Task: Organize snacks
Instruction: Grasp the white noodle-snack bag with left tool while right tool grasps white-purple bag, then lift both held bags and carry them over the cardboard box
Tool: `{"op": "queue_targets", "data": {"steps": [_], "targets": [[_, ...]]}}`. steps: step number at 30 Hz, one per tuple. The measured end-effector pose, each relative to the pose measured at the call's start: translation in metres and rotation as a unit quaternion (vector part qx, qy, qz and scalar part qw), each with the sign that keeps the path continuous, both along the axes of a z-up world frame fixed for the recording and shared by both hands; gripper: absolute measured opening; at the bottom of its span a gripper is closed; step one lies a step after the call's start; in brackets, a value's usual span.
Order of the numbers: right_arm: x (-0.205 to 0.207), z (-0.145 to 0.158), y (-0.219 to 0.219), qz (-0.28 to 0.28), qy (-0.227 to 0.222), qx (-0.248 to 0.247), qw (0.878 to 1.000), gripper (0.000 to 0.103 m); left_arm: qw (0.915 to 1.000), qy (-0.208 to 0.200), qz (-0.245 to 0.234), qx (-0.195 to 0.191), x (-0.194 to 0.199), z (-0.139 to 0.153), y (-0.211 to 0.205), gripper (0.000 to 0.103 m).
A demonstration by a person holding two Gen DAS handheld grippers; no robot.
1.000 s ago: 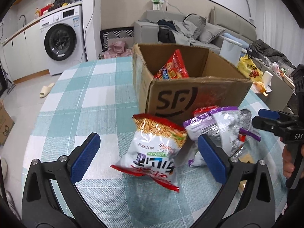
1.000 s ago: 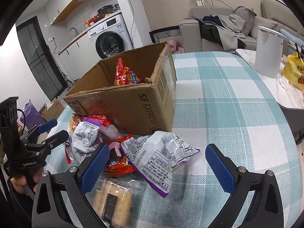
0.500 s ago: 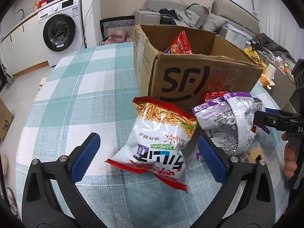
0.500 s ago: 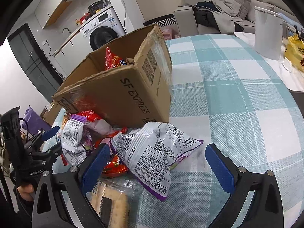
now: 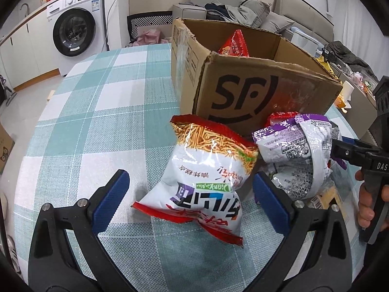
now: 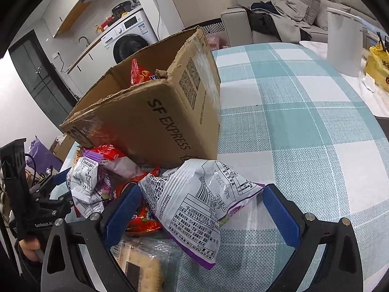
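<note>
A brown SF cardboard box [image 5: 265, 97] stands open on the checked table with a red snack bag [image 5: 234, 45] inside. In the left wrist view my left gripper [image 5: 189, 200] is open around a white and red noodle snack bag [image 5: 209, 177] lying in front of the box. In the right wrist view my right gripper [image 6: 204, 209] is open around a white and purple bag [image 6: 194, 202] by the box corner [image 6: 170, 121]. A second purple bag [image 5: 299, 155] lies between the two grippers.
A red packet [image 6: 143, 221] and a clear biscuit pack [image 6: 143, 265] lie under the purple bags. A white jug [image 6: 345, 41] and a yellow bag [image 6: 379, 68] sit at the table's far right. A washing machine [image 5: 75, 24] and a sofa stand behind.
Both grippers have moved forward and lower toward the snacks. The noodle bag now sits between the left fingers and the purple bag between the right fingers. Both stay open.
</note>
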State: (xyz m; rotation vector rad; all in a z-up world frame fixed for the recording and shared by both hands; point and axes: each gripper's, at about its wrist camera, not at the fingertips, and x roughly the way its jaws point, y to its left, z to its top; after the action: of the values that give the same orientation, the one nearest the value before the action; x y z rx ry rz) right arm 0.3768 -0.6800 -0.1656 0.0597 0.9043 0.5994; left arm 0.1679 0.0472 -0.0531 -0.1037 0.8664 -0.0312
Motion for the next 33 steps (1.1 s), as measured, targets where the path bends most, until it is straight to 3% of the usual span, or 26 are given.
{"op": "queue_targets", "data": {"steps": [3, 7, 15, 33], "targets": [[0.0, 0.001, -0.003, 0.002, 0.002, 0.009, 1.0, 0.085, 1.0, 0.004, -0.006, -0.007, 0.001, -0.003, 0.001, 0.083], [-0.001, 0.001, -0.006, 0.004, 0.006, 0.022, 1.0, 0.078, 0.9998, 0.003, -0.011, -0.016, 0.001, -0.004, 0.003, 0.074], [-0.006, 0.004, -0.004, 0.024, 0.011, 0.035, 0.999, 0.061, 0.9996, 0.0, -0.024, -0.016, -0.003, -0.003, -0.001, 0.069], [-0.025, 0.023, -0.017, 0.041, -0.018, 0.064, 0.997, 0.06, 0.9994, -0.01, -0.025, -0.022, -0.017, 0.003, 0.001, 0.068]]}}
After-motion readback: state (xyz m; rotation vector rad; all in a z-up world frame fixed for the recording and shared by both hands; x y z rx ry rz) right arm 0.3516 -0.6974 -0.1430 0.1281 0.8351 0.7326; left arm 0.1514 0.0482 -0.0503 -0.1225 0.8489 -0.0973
